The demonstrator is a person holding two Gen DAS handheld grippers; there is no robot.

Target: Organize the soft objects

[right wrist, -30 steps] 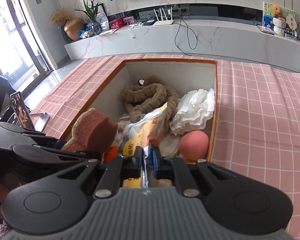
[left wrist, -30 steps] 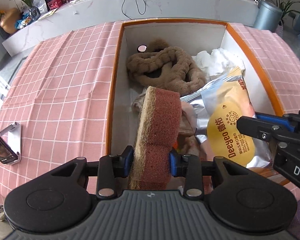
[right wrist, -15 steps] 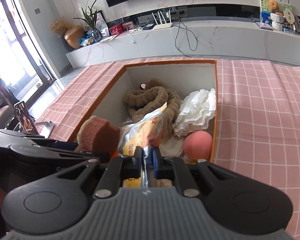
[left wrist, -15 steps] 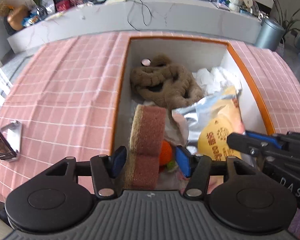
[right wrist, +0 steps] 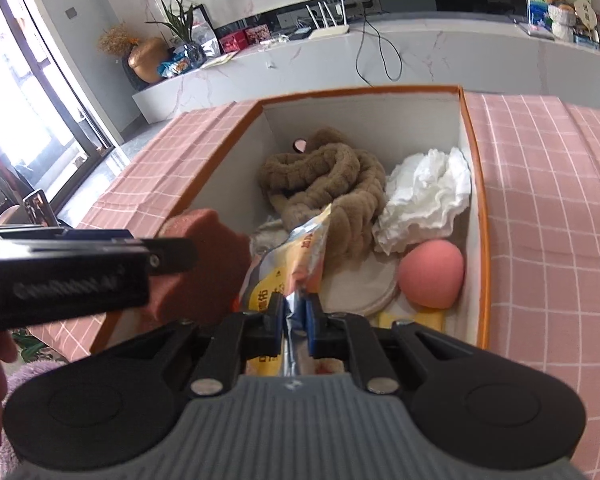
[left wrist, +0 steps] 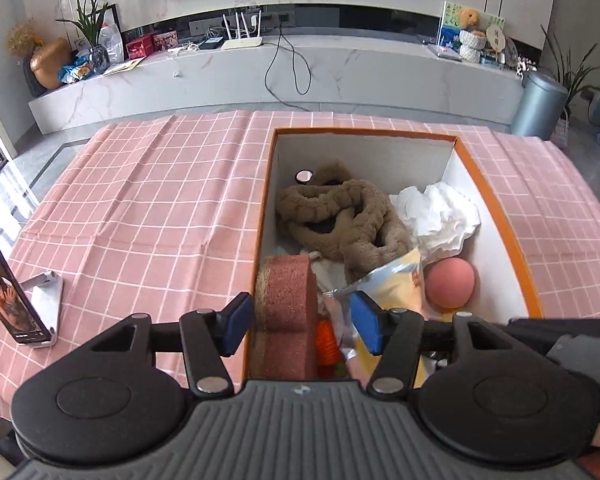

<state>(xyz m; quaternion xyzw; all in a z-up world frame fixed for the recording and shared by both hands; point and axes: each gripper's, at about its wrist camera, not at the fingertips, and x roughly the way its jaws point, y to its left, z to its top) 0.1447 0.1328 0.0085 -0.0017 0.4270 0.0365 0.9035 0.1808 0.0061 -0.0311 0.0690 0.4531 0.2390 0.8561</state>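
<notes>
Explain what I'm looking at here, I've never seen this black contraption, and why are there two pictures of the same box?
There is no robot. A person holds a hand-held gripping tool in each hand, and each one has a wide-angle camera looking forward along its two fingers. So each picture is the view from one tool.

In the left view, the left tool is open, holding nothing; a reddish sponge stands on edge in the box just ahead of it.

In the right view, the right tool is shut on a yellow snack bag.

Both look into an orange-rimmed box on a pink checked cloth. Inside are a brown plush, white tissue and a pink ball. A phone stands on the cloth at left.
</notes>
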